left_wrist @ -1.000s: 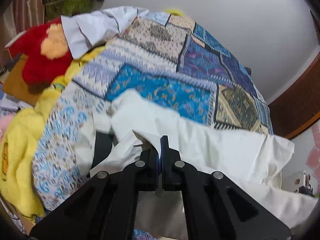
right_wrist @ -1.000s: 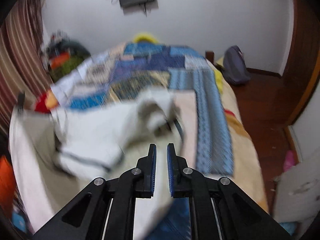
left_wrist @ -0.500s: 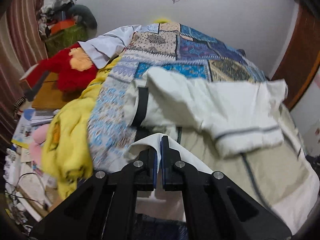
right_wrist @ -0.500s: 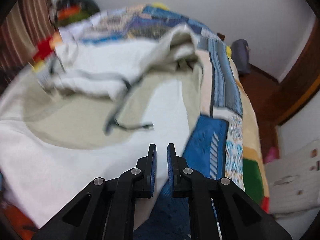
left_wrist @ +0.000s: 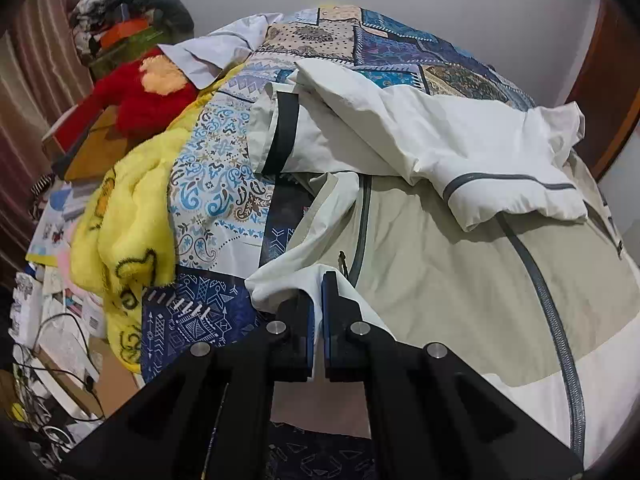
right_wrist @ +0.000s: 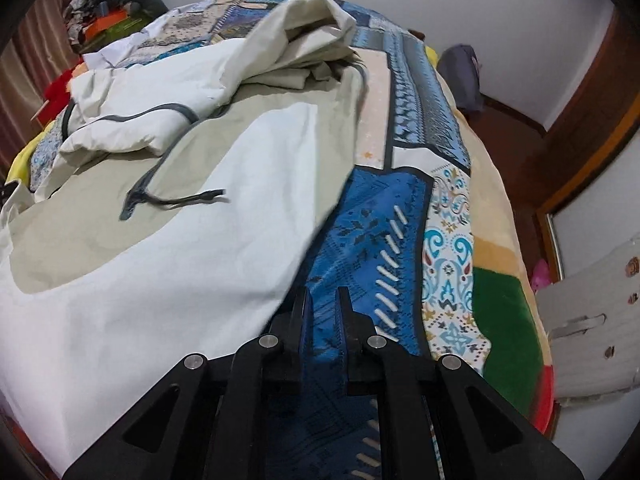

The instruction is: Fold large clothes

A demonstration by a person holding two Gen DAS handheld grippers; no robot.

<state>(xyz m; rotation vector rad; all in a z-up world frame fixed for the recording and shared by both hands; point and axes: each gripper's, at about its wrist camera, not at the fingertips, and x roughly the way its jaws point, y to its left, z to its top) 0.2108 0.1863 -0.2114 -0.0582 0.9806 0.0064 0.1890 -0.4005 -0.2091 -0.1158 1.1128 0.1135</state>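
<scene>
From the left wrist we see our left tongs [left_wrist: 317, 304] clamped on a white edge of the jacket [left_wrist: 440, 240], which spreads ahead over the bed [left_wrist: 224, 184]. From the right wrist, our right tongs [right_wrist: 323, 304] stand nearly closed and empty, the jacket's [right_wrist: 200, 240] edge just left; no writing is readable

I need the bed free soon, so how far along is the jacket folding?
Early. Done: the jacket is spread on the quilt, one sleeve lying across it. In hand: the left gripper pinches its white edge; the right gripper holds nothing. Left: every proper fold.
</scene>
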